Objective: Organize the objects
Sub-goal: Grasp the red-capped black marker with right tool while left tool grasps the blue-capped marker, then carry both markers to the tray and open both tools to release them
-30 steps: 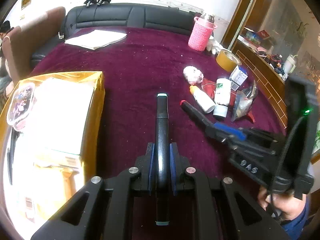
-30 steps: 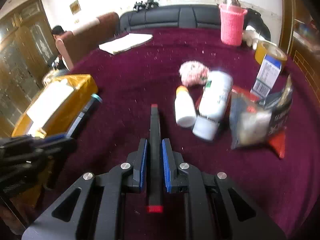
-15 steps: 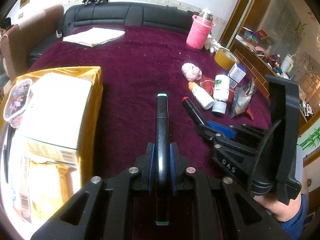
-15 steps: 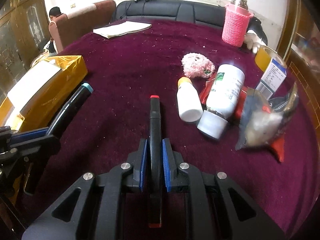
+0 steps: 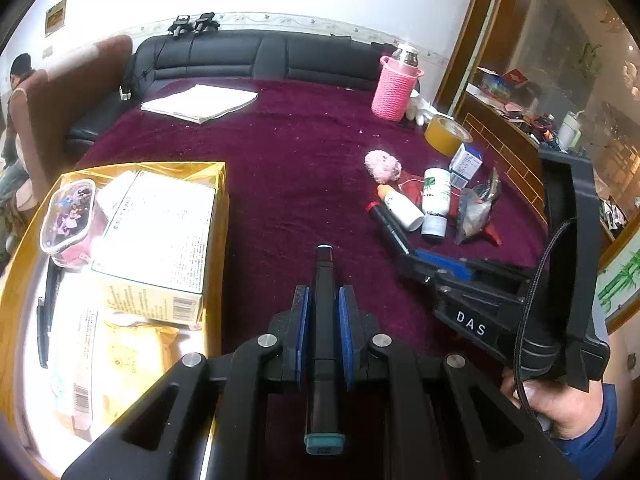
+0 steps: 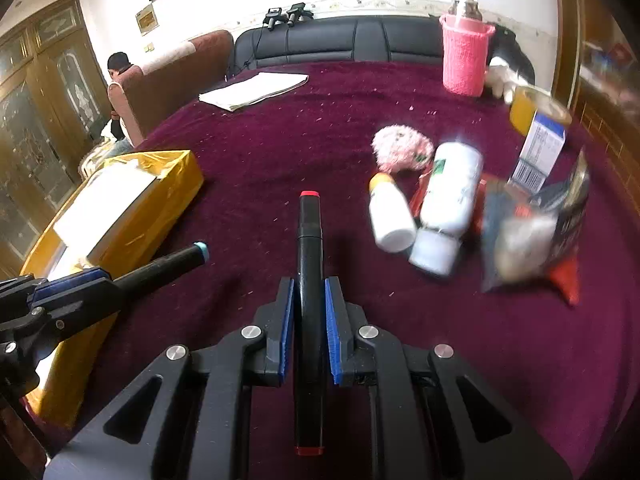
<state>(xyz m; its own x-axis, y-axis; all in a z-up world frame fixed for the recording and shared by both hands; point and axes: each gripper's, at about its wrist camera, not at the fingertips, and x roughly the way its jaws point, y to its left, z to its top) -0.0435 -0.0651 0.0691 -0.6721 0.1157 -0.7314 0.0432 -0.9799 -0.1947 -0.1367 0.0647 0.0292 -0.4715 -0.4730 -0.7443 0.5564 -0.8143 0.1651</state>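
Gripping a black marker apiece, both grippers hovered over the maroon cloth (image 5: 304, 152). Left gripper (image 5: 324, 336): jaws clenched on the teal-capped marker (image 5: 323, 308), barrel running straight out ahead between the pads, tail cap sticking back toward the camera. Right gripper (image 6: 307, 332): jaws clenched likewise on the red-capped marker (image 6: 308, 280), tip pointing forward past the pads. Seen from the right view, teal marker and its gripper off to the left of the jaws, tip aimed toward centre, apart from the red one.

Left of the left jaws, close by: gold box (image 5: 218, 200), already holding a white carton (image 5: 160, 232), a clear lidded tub (image 5: 68, 216) and packets. Ahead and right of the right jaws: the unsorted pile, namely small bottle (image 6: 390, 216), larger bottle (image 6: 448, 200), pink puff (image 6: 400, 148), foil pouch (image 6: 532, 232), small carton (image 6: 540, 152). Farther off: pink basket (image 6: 466, 60), tape roll (image 5: 446, 134), papers (image 5: 200, 102).

Likely step: carrying, markers lifted and not yet stowed. Next move probably called for swinging each toward the gold box, lowering over a free gap beside the carton, then opening the jaws, one hand at a time to avoid clashing.
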